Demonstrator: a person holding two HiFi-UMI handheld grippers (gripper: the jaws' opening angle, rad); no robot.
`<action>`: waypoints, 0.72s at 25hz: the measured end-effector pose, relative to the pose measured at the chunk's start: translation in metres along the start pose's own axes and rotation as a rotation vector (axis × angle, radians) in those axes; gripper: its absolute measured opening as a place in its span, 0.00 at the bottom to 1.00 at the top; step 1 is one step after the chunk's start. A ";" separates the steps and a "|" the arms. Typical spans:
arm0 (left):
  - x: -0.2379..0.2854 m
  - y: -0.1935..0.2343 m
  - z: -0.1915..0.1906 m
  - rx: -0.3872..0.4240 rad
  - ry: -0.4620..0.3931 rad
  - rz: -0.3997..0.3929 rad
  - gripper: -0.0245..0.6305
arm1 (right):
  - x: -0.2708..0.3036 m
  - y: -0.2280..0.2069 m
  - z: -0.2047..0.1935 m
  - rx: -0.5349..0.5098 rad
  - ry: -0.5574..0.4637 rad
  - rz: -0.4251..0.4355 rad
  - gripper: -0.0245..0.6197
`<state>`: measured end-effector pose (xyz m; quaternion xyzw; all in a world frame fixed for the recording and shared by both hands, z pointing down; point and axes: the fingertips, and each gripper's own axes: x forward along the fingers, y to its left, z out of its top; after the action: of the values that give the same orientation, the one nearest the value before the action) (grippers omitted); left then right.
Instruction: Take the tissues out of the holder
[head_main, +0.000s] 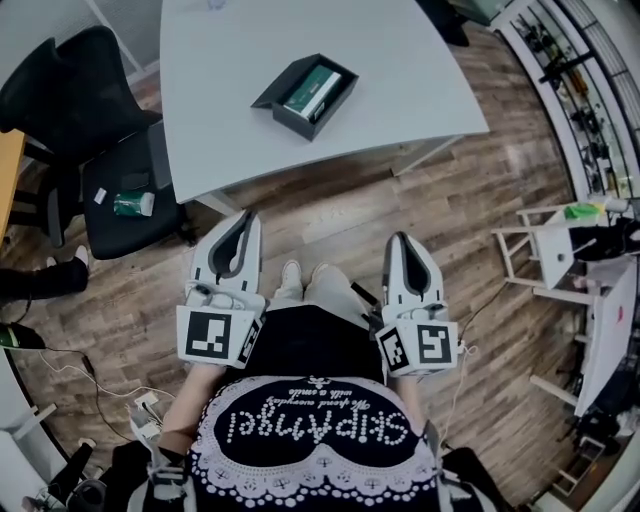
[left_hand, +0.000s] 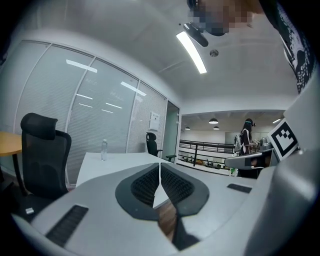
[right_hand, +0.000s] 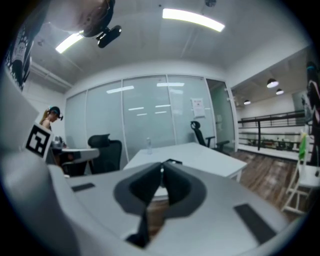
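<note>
Counter (head_main: 400, 70), white and broad, fills the upper part of the head view. A black office chair (head_main: 95, 110) stands at the counter's left edge. The left gripper (head_main: 243, 222) and right gripper (head_main: 403, 242) hang short of the counter's near edge, each with its fingers pressed together on nothing. The black holder (head_main: 293, 122) lies on the counter near that edge, with a green pack of tissues (head_main: 312, 90) inside it.

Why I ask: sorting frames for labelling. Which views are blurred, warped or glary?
Head view: sharp, evenly lit, holder clear, edges bent by fisheye. Left gripper view: sharp, strip light glares, corners dark. Right gripper view: softest, right gripper blurred up close.
</note>
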<state>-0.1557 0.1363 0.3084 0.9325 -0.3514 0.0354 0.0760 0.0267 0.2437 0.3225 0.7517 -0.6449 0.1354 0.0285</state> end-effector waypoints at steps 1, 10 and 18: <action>0.000 0.001 0.001 -0.005 -0.004 0.000 0.08 | 0.001 -0.001 0.001 -0.005 0.003 -0.004 0.10; 0.006 0.001 -0.002 -0.031 0.004 0.004 0.08 | 0.009 -0.013 -0.001 -0.013 0.024 -0.009 0.10; 0.029 0.001 -0.006 -0.022 0.019 0.043 0.08 | 0.037 -0.034 -0.005 0.004 0.058 0.035 0.10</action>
<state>-0.1352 0.1175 0.3175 0.9234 -0.3709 0.0420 0.0890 0.0637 0.2152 0.3405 0.7362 -0.6564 0.1590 0.0435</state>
